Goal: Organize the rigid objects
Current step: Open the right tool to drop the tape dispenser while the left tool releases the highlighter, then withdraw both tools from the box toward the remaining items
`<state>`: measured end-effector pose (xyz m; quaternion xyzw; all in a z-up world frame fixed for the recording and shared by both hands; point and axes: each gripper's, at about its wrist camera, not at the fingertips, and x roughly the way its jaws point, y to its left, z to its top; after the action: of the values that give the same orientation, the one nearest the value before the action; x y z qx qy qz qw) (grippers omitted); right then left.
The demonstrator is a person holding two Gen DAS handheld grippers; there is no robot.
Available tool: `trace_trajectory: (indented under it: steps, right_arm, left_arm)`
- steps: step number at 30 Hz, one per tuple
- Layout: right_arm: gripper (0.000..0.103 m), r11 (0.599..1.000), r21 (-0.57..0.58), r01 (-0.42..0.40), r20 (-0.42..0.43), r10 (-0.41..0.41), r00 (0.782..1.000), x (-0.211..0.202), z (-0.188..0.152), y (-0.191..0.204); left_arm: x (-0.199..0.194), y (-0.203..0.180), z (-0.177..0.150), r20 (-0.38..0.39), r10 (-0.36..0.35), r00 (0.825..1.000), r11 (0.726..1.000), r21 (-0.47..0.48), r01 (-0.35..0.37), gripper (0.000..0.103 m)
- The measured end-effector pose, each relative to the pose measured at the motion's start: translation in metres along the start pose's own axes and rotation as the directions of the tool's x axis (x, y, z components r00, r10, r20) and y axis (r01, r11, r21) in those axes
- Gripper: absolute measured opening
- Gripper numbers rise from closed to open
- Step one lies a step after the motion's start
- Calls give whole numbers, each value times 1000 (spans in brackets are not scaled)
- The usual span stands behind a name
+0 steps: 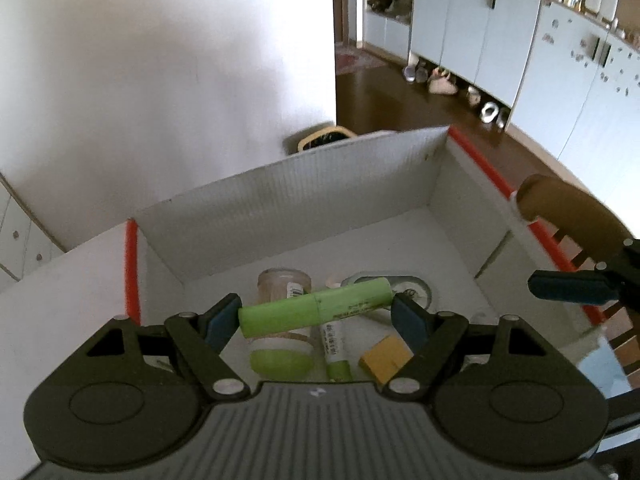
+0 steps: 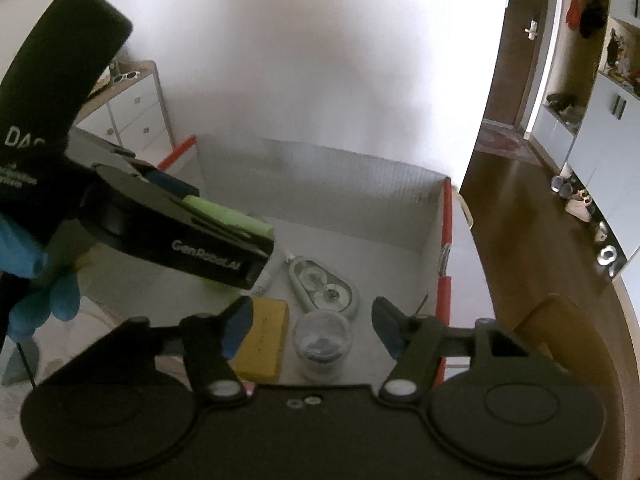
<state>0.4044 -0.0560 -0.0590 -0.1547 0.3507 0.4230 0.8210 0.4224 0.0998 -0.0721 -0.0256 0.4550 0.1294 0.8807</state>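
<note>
My left gripper (image 1: 316, 316) is shut on a green tube (image 1: 316, 306), gripped end to end and held above the white box (image 1: 300, 196) with red edges. In the right wrist view the same gripper (image 2: 224, 240) hangs over the box's left side with the green tube (image 2: 228, 214) in it, a blue-gloved hand (image 2: 40, 280) behind. My right gripper (image 2: 312, 320) stands open above a small clear jar (image 2: 320, 340) on the box floor, its pads apart from the jar. One right fingertip (image 1: 568, 286) shows at the box's right edge.
On the box floor lie a yellow block (image 2: 264, 336), a grey oval case (image 2: 324, 280), a green-lidded jar (image 1: 280, 344) and a green-capped tube (image 1: 336, 352). A wooden chair back (image 1: 560, 208) stands right of the box, a bin (image 1: 324, 138) behind it.
</note>
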Motion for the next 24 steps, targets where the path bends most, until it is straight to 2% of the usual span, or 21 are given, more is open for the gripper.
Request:
trace_trajectory:
  steps: [5, 7, 19, 24]
  right_arm:
    - [74, 1000, -5, 21, 26, -21, 999, -22, -3, 11]
    - [81, 1000, 0, 28, 37, -28, 999, -30, -4, 13]
    - [92, 998, 53, 39, 101, -45, 994, -78, -14, 38]
    - [93, 997, 64, 40, 120, -47, 992, -96, -25, 51]
  left_arm:
    - [-25, 2, -6, 43, -22, 999, 1000, -8, 22, 82]
    - [-35, 3, -9, 56, -28, 998, 1000, -10, 29, 82]
    - [-100, 10, -40, 135, -70, 988, 998, 11, 69, 82]
    - [-120, 14, -54, 151, -87, 985, 996, 12, 86, 82]
